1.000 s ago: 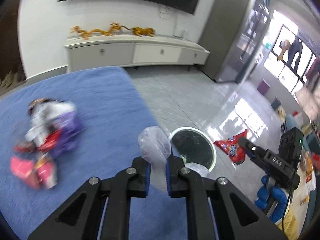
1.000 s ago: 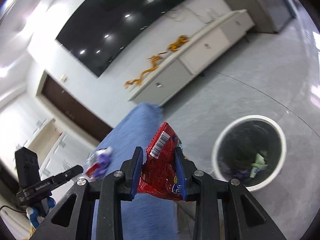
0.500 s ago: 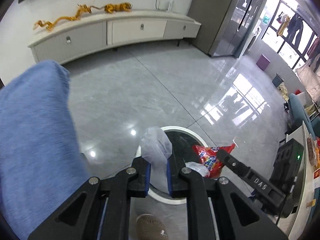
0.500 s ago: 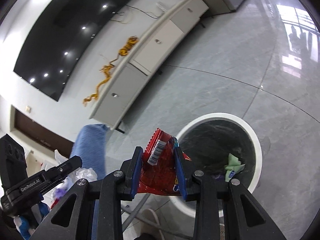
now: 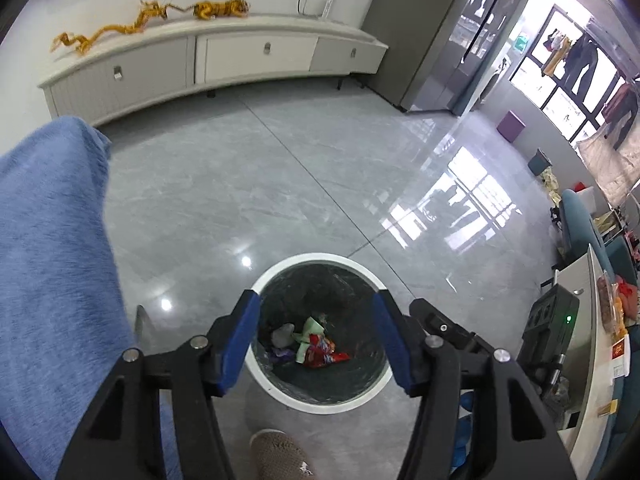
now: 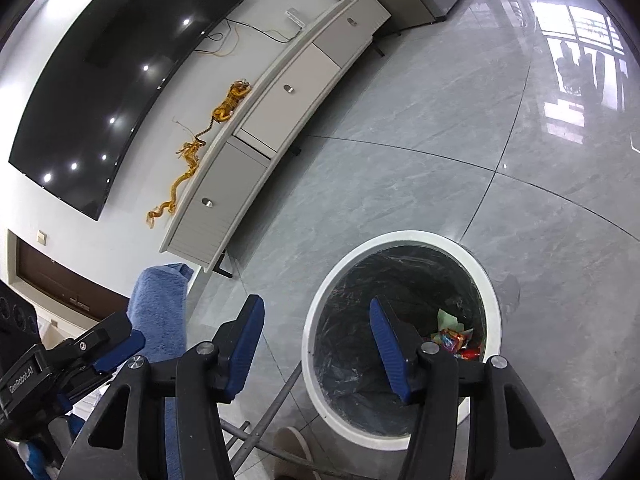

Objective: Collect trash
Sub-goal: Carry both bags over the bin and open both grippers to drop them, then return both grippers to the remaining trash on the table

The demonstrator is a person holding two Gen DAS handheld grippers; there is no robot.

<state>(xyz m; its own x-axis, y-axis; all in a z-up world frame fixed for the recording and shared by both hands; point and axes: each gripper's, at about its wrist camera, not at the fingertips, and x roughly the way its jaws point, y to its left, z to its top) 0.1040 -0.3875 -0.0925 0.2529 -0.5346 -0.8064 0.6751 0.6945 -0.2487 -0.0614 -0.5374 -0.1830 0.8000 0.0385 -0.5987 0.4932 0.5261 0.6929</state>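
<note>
- grey glossy floor tiles (image 5: 224, 184) fill the room, with a long pale cabinet (image 5: 208, 64) against the white wall and golden dragon figures (image 5: 132, 28) lying along its top; a dark television (image 6: 100, 80) hangs above it in the right wrist view.
- a blue cloth-covered surface (image 5: 48, 264) takes up the left edge of the left wrist view.
- a round trash bin (image 5: 372, 394) with a white rim and a dark liner stands on the floor just beside that blue surface.
- at the bottom of the bin lie a red snack wrapper (image 5: 322, 354), a pale green scrap (image 5: 308, 330) and a greyish crumpled piece (image 5: 282, 334), close together.
- the left gripper (image 5: 316, 332) hangs directly above the bin mouth, its jaws opening, nothing between the blue pads.
- the right gripper (image 6: 316, 340) hangs over the near-left rim of the bin (image 6: 400, 240), its jaws opening too, with nothing between them; the red wrapper (image 6: 460, 344) shows in the bin past its right finger.
- each gripper appears at the edge of the other's view, so they are side by side over the bin.
- a brown slipper toe (image 5: 276, 456) shows on the floor just below the bin.
</note>
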